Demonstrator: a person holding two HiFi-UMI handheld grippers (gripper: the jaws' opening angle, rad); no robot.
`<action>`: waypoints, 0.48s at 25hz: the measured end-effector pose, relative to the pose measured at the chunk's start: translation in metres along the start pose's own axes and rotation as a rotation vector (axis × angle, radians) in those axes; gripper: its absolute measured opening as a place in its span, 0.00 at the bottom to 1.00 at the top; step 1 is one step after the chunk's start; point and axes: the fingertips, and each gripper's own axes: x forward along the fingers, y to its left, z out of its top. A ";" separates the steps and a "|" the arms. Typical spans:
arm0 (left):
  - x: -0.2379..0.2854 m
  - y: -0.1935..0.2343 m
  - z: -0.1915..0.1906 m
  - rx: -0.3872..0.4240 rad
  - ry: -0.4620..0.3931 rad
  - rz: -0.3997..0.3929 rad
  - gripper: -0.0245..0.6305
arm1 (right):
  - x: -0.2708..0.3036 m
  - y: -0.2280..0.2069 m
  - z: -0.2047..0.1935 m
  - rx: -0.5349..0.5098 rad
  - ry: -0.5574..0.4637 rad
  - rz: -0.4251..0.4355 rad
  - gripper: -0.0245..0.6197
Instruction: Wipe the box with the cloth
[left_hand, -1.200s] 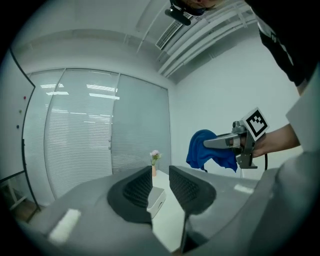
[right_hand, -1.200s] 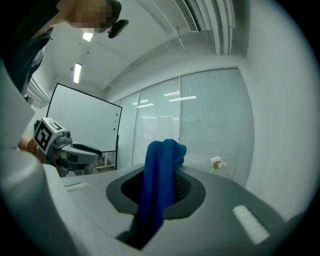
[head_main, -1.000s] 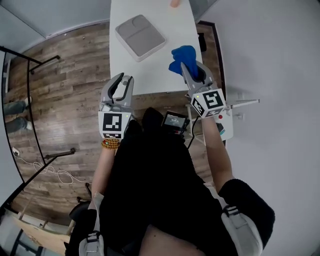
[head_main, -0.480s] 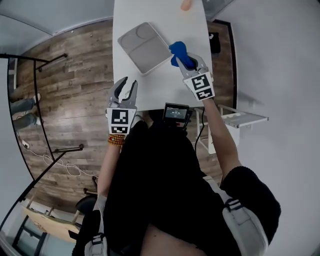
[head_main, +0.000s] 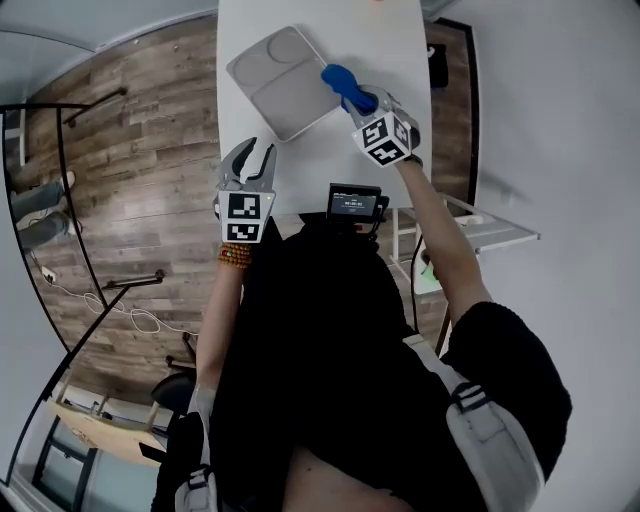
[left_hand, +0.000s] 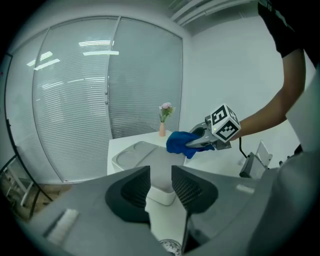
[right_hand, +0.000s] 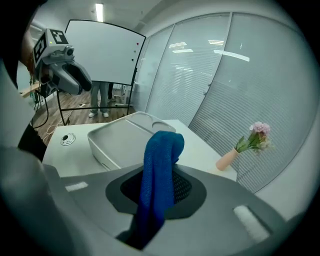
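The box (head_main: 277, 80) is a shallow grey tray-like case lying on the white table (head_main: 390, 45); it also shows in the left gripper view as the box (left_hand: 142, 152) and in the right gripper view as the box (right_hand: 122, 137). My right gripper (head_main: 355, 98) is shut on the blue cloth (head_main: 340, 82), which hangs over the box's right edge. The cloth (right_hand: 161, 165) fills the jaws. My left gripper (head_main: 248, 160) stands open at the table's near edge, short of the box, with nothing between its fingers (left_hand: 135, 187).
A small pink vase with a flower (right_hand: 235, 152) stands at the table's far end. A round grommet (right_hand: 67, 139) sits in the tabletop near the box. A black device (head_main: 352, 203) hangs at the person's chest. A whiteboard (right_hand: 102, 55) stands on the wooden floor.
My right gripper has carried the blue cloth forward and left, from the table's right side to the box's right edge. The left gripper stays open by the near edge.
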 end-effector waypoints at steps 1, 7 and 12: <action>0.005 0.001 -0.002 0.006 0.008 -0.006 0.23 | 0.005 0.002 -0.004 0.000 0.014 0.013 0.17; 0.034 0.022 -0.015 0.007 0.040 -0.036 0.26 | 0.032 0.027 -0.023 0.050 0.037 0.157 0.22; 0.021 0.002 -0.021 0.017 0.077 -0.086 0.30 | -0.025 0.039 -0.002 0.060 -0.099 0.394 0.45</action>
